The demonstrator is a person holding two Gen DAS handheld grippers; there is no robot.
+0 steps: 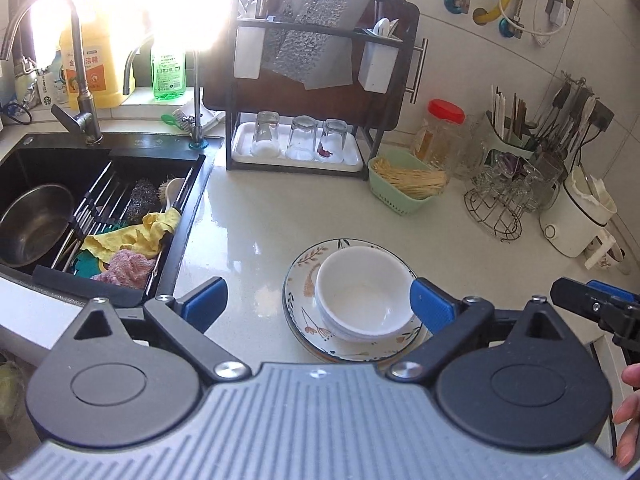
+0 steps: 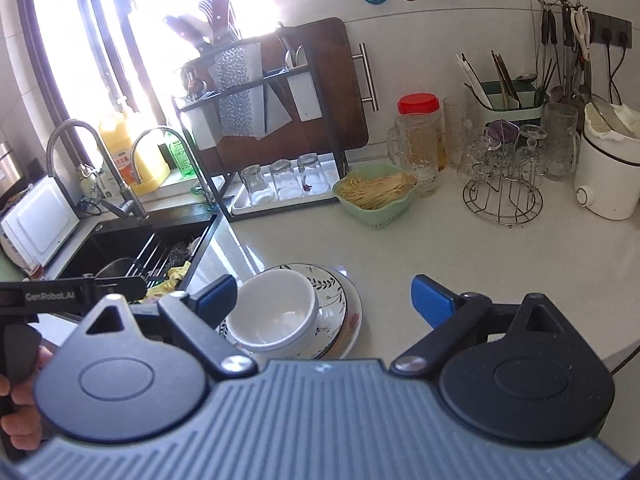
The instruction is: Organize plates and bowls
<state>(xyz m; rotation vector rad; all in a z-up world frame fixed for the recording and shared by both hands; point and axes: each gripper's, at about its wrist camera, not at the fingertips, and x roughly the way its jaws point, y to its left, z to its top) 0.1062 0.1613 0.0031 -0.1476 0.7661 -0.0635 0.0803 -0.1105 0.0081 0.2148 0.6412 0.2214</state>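
Note:
White bowls (image 1: 362, 294) are nested on a stack of floral plates (image 1: 303, 270) on the pale counter. My left gripper (image 1: 318, 304) hangs above and in front of the stack, open wide, nothing between its blue pads. In the right wrist view the same bowls (image 2: 276, 310) sit on the plates (image 2: 334, 286) at lower left of centre. My right gripper (image 2: 324, 300) is open too, held above the counter with its left fingertip (image 2: 218, 294) near the bowls' rim and nothing gripped. Each gripper shows at the edge of the other's view.
A black sink (image 1: 44, 168) with a steel bowl, rack and cloths lies left. Behind stand a dish rack with upturned glasses (image 1: 298, 140), a green basket of sticks (image 1: 404, 186), a red-lidded jar (image 1: 440, 128), a wire glass stand (image 1: 504, 200) and a white appliance (image 1: 576, 220). A person's fingers (image 1: 630, 412) show at right.

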